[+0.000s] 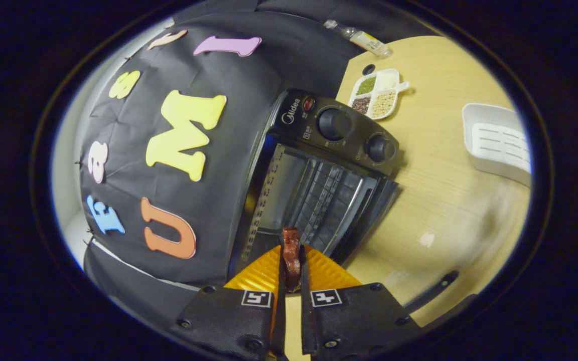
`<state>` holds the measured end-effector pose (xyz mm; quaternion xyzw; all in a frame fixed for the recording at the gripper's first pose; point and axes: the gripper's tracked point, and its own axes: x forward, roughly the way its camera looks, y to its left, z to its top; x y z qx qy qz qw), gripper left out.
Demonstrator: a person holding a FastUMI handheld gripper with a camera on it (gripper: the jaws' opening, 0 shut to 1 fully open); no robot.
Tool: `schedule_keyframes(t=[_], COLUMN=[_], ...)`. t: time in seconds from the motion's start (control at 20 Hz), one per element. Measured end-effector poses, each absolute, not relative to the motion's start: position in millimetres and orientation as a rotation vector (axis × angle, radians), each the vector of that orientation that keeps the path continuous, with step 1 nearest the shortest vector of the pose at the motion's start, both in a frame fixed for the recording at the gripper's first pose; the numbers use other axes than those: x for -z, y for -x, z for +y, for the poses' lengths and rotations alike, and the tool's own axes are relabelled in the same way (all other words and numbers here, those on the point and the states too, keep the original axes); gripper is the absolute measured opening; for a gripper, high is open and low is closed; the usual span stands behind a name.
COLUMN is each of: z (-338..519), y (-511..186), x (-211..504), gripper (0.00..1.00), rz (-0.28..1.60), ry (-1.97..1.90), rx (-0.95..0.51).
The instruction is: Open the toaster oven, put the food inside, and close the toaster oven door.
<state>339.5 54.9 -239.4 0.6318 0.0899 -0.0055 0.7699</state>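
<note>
A pale wood-grain table [439, 165] takes up the ground beyond the fingers and off to their right, with the black cloth booth wall [249, 110] rising to the left of the fingers and behind the oven.

One black toaster oven [319, 165] stands on the table just ahead of the fingers, tilted in this view. Its door [364, 210] hangs open, and a wire rack [319, 200] shows inside the cavity straight ahead of the fingertips. Its control panel, farther from the jaws than the cavity, carries two round knobs [333, 124] and one small red lamp [308, 104].

One white rectangular slotted tray [497, 143] sits well off to the right of the fingers, apart from the oven. One white divided dish [377, 93] lies beyond the oven, holding four portions of grains or beans: green, white, dark and pale tan. One small clear bottle [359, 37] lies on its side beyond that dish, at the table's far edge. One small dark round thing sits near the dish; too small to name.

The gripper [291, 258] is clenched on a single piece of dark reddish-brown food [291, 255], both fingers pressing its sides. The food stands upright between the fingertips, its top poking out toward the oven's open mouth, not yet inside.
</note>
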Motion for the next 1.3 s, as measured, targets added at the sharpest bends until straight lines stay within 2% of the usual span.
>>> schedule_keyframes(t=[0.4, 0.8, 0.9, 1.2, 1.25, 1.3], z=[50, 48, 48, 44, 45, 44], y=[-397, -426, -425, -417, -416, -413], x=[273, 280, 285, 285, 286, 285], gripper=[0.15, 0.16, 0.19, 0.41, 0.46, 0.57], rz=[0.140, 0.161, 0.194, 0.258, 0.266, 0.273], ry=[-1.342, -1.184, -1.090, -0.704, -0.640, -0.602], rx=[0.135, 0.146, 0.162, 0.180, 0.173, 0.166])
